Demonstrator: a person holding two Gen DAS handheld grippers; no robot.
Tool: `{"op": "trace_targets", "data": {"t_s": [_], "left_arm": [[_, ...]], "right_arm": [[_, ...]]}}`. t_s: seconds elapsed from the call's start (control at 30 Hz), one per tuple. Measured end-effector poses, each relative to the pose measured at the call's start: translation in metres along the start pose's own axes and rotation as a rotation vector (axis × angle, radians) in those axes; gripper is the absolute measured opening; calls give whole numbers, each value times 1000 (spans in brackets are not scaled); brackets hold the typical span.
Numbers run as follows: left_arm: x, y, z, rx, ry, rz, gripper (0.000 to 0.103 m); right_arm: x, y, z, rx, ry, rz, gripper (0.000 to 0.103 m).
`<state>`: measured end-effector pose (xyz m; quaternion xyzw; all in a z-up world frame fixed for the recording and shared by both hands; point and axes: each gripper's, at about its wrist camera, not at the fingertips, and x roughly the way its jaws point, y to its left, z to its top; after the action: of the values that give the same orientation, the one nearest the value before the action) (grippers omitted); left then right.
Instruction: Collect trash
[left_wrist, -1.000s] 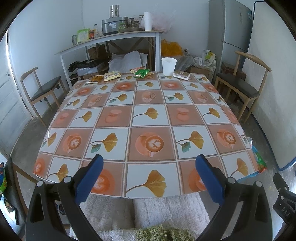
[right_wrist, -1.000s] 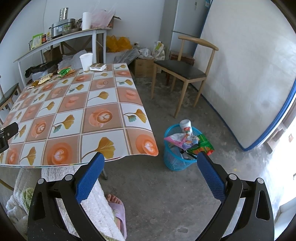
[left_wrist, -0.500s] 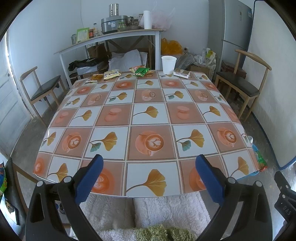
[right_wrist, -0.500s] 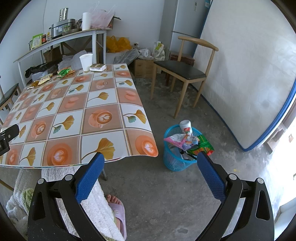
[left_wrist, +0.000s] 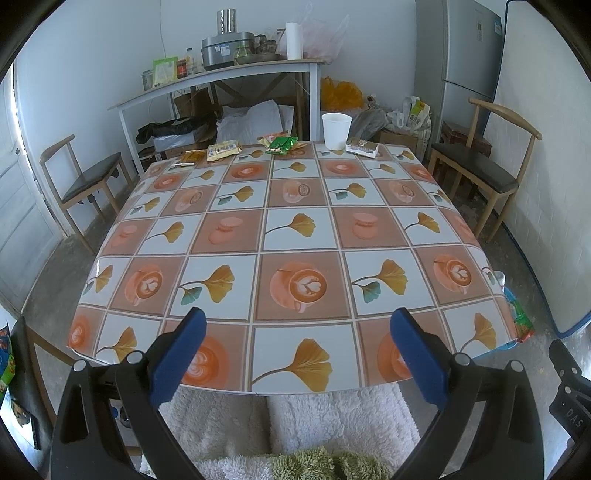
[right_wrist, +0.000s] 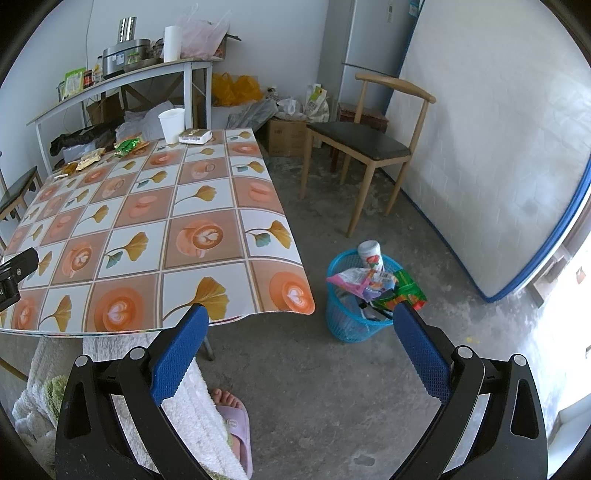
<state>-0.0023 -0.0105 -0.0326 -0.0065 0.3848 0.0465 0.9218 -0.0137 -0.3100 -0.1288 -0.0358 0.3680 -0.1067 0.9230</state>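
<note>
Foil and paper litter, far edge of table (left_wrist: 295, 236), about 12 o'clock from the left gripper (left_wrist: 297, 354):
- Green wrapper (left_wrist: 282, 144): crinkled foil, likely very light, soft and slippery; best pinched across a flat end.
- Yellow wrapper (left_wrist: 222, 150), at 9 o'clock of the green one: flat packet, thin; probably needs a grip at a raised edge.
- White cup (left_wrist: 335, 130), at 3 o'clock of the green wrapper: upright, light, easily crushed or tipped; take by the wall with gentle pressure.
- Small box (left_wrist: 362, 147), just beside the cup at its 4 o'clock: stiff card, the easiest of the lot to hold, across its short sides.
- Small items near the far left corner: too small to identify.

Blue basket (right_wrist: 354, 314), on the floor at 1 o'clock from the right gripper (right_wrist: 301, 354), off the table's near right corner: already holds a bottle (right_wrist: 370, 254) and assorted wrappers.

Left gripper: fingers wide apart, nothing between them, over the near table edge, well apart from the litter.
Right gripper: fingers wide apart, nothing held, above bare floor.

Wooden chair (right_wrist: 364, 147), at 12 o'clock of the basket.
</note>
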Motion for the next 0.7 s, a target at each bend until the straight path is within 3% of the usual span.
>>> {"op": "trace_targets", "data": {"t_s": [0.7], "left_arm": [[0, 0, 0, 1, 0, 2, 98]], "right_arm": [[0, -1, 1, 2, -2, -1, 96]]}}
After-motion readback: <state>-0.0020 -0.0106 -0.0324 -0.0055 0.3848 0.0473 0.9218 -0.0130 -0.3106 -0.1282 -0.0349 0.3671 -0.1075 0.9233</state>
